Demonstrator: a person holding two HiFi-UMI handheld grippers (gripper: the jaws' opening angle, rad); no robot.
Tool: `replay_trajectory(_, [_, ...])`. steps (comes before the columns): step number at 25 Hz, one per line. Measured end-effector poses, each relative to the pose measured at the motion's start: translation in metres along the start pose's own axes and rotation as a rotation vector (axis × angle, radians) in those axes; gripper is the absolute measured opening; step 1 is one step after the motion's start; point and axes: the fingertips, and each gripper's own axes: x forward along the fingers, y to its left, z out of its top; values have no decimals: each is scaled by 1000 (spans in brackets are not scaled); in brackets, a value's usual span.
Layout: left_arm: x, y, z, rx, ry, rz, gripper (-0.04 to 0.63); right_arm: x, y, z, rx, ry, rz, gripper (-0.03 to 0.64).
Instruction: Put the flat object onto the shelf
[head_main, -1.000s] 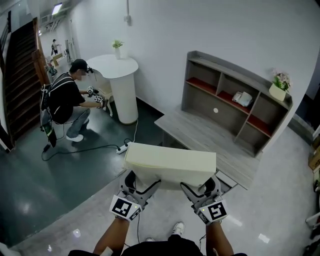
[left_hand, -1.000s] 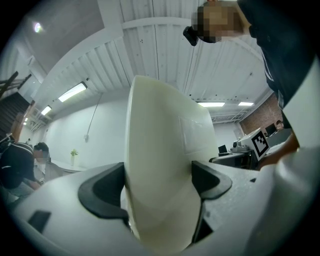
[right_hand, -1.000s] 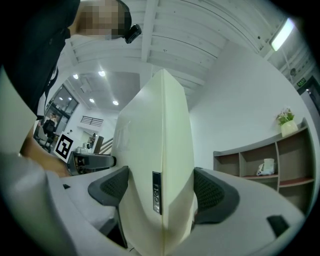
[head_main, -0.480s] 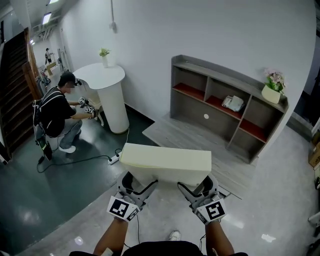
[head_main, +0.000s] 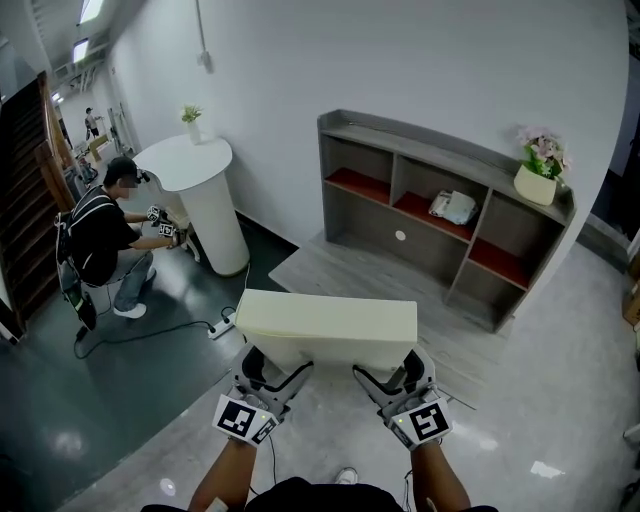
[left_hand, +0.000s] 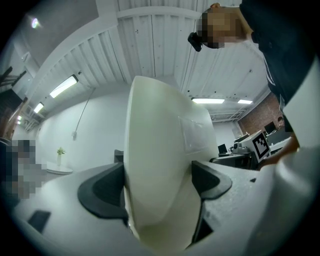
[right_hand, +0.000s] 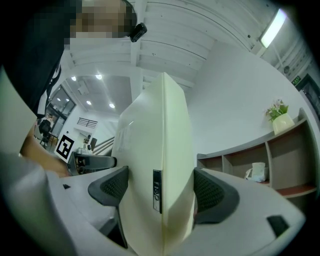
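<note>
Head view: pale cream, flat rectangular box (head_main: 328, 325), thick-edged.

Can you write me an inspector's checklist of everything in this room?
Surface: grey shelf standing on a low wood-look platform.
Job's things: cream flat object, carried in front of the shelf, not yet on it.
Clutter: white thing in the shelf's middle compartment; flower pot on its top.
Grippers: left gripper and right gripper are each shut on the flat object's near edge.
Cables: power strip with a cable lying on the dark floor.
Surroundings: crouching person beside a round white table with a small plant on it.
</note>
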Motion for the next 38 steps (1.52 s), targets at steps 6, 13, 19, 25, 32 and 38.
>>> replay_trajectory(6, [37, -5, -4, -11, -4, -39, 417, 0, -33, -1, -3, -5, -35, 405])
replay_trajectory(13, [84, 10, -19, -24, -23, -86, 417, 21, -75, -6, -30, -19, -99, 405])
replay_trajectory(19, [134, 36, -30, -40, -39, -148, 417, 53, -110, -8, -57, -45, -158, 405])
replay_trajectory(25, [181, 72, -42, -59, -43, -222, 417, 93, -139, -10, -80, -68, -227, 405])
replay_trajectory(32, [221, 105, -51, -81, -55, -291, 417, 129, -161, -13, -96, -58, -303, 405])
replay_trajectory(38, [248, 118, -57, -105, -73, -357, 417, 143, -174, -15, -114, -43, -371, 405])
